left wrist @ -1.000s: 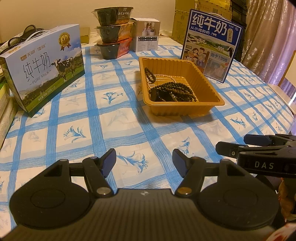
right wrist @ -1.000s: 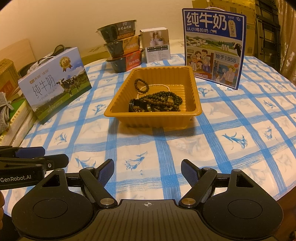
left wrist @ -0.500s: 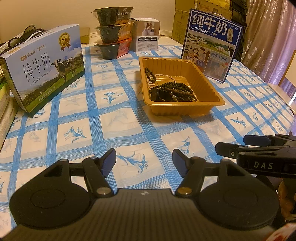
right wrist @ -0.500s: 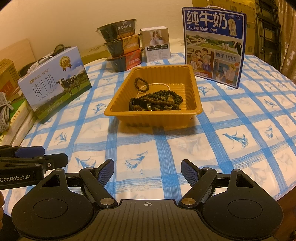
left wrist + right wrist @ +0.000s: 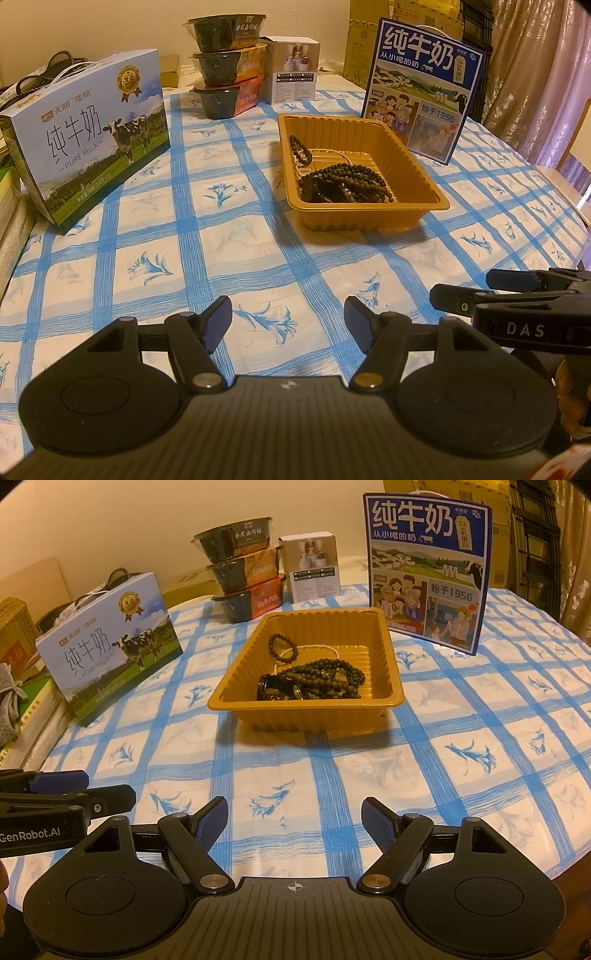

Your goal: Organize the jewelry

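Left gripper and right gripper: jaws apart, empty, well short of the tray. The bead strands lie tangled in its near end. Expect light, limp, slippery strings; pinch one raised loop, lift slowly to avoid dragging neighbours

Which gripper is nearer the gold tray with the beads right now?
Neither clearly. The left gripper and right gripper hover open, side by side, over the near tablecloth; the gold tray sits beyond both, slightly toward the right gripper's side.
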Available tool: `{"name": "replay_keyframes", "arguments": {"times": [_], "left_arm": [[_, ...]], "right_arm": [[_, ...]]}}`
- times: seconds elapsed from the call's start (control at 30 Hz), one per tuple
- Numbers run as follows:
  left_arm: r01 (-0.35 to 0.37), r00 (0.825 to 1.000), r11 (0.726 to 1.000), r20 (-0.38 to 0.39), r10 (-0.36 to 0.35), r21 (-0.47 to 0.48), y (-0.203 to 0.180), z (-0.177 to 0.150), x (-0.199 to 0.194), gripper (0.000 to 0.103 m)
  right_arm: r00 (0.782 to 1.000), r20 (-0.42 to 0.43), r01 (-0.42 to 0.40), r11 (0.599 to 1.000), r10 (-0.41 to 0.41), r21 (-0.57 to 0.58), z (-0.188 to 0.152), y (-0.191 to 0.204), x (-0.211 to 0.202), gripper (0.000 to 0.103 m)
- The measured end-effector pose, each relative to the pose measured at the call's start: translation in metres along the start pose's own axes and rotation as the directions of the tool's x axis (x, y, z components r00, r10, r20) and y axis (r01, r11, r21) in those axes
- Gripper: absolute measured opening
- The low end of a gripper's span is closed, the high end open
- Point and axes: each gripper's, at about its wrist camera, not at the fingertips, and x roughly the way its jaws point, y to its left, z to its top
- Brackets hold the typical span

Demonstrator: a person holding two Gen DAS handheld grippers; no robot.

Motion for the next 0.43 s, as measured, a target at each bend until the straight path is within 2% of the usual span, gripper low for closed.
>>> {"name": "replay_keyframes", "arguments": {"times": [0.37, 0.43], "left_arm": [[-0.012, 1.000, 1.000, 0.023, 0.012, 0.017, -0.0009, 0.0012, 0.0002, 0.065], [-0.011, 1.000, 1.000, 0.018, 0.011, 0.011, -0.0011, 0.0005, 0.0001, 0.067]], "right_arm": [[1.000, 0.000, -0.001, 1.000, 0.001, 0.000, 0.0003, -0.0004, -0.0001, 0.079], [1.000, 0.000, -0.001, 1.000, 0.001, 0.000, 0.0003, -0.0005, -0.0001, 0.079]]}}
